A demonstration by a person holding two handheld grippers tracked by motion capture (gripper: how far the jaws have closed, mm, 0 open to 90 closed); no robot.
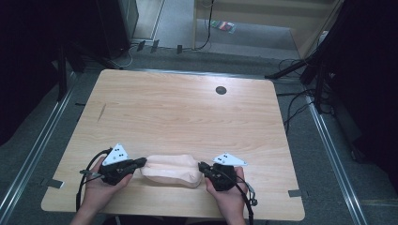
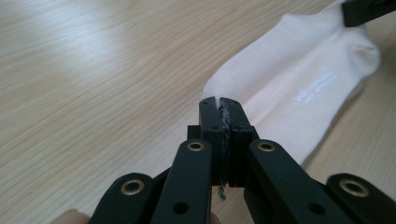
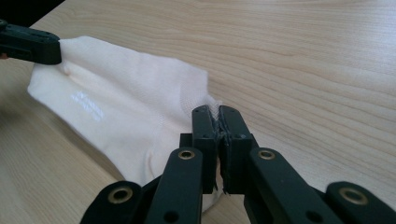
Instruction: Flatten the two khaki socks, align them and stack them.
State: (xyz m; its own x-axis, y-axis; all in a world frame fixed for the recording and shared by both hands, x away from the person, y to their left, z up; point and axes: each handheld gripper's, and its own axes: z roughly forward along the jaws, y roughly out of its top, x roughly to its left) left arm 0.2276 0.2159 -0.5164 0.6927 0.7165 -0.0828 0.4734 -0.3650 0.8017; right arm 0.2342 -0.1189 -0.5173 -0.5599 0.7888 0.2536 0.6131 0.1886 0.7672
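Sock (image 1: 170,169) lengthwise between both tongs

Left gripper (image 2: 223,103) clamped on white sock's (image 2: 299,84) edge.

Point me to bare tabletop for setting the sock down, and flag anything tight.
Free: the whole far stretch of the table between the sock and the round dark hole, plus both side margins out to the edges. Crowded: the near strip, where the left gripper and right gripper each pinch a sock end, hands close behind.
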